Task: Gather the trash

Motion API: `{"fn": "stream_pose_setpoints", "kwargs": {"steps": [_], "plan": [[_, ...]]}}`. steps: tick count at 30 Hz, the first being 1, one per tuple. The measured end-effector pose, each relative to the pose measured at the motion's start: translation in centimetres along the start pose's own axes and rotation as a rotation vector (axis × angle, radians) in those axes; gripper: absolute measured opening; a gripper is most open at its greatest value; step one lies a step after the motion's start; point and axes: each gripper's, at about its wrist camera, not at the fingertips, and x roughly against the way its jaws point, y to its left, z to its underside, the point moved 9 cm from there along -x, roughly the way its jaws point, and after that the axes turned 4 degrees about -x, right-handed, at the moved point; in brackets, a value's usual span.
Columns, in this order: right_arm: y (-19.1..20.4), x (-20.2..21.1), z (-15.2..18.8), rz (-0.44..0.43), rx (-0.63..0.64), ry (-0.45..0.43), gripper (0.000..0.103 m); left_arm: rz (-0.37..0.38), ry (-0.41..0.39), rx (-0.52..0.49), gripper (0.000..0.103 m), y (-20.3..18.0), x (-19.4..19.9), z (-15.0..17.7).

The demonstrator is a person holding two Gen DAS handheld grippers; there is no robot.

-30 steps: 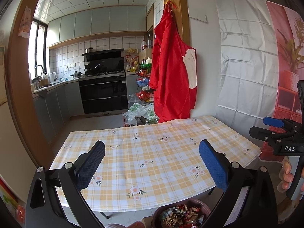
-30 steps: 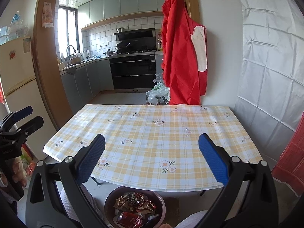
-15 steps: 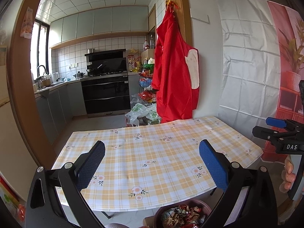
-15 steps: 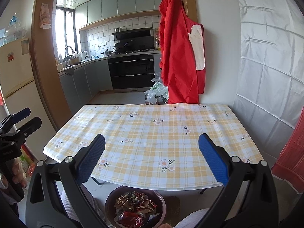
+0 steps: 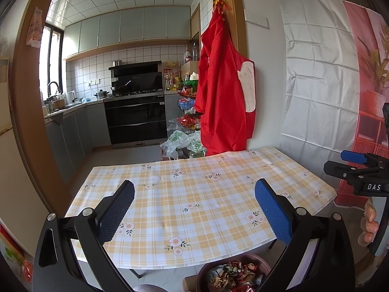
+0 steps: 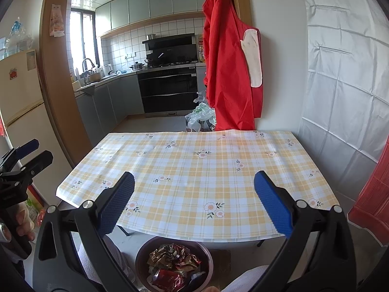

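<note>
Both the left gripper (image 5: 194, 209) and the right gripper (image 6: 194, 203) hover with blue-padded fingers spread wide and holding nothing, above the near edge of the table (image 6: 194, 165) in its yellow checked cloth. Below that edge, on the floor, sits a bowl (image 6: 141, 258) filled with crumpled wrappers (image 6: 173, 260). Beyond the table's far edge a red apron (image 6: 231, 60) hangs at the kitchen doorway.

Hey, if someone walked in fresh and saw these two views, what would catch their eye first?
Probably the bright red apron hanging on the wall behind the table, at the kitchen doorway. Next, the yellow checked tablecloth filling the middle of both views, with nothing lying on it. Then the brown bowl of crumpled wrappers on the floor below the table's near edge, between the open jaws of each gripper.
</note>
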Motion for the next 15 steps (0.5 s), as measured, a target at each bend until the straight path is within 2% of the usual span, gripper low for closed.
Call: {"fn": "stream_pose_setpoints", "kwargs": {"steps": [15], "plan": [[-0.27, -0.22, 0.31, 0.010, 0.007, 0.013, 0.097, -0.011, 0.002, -0.001, 0.097, 0.29, 0.05, 0.24]]}}
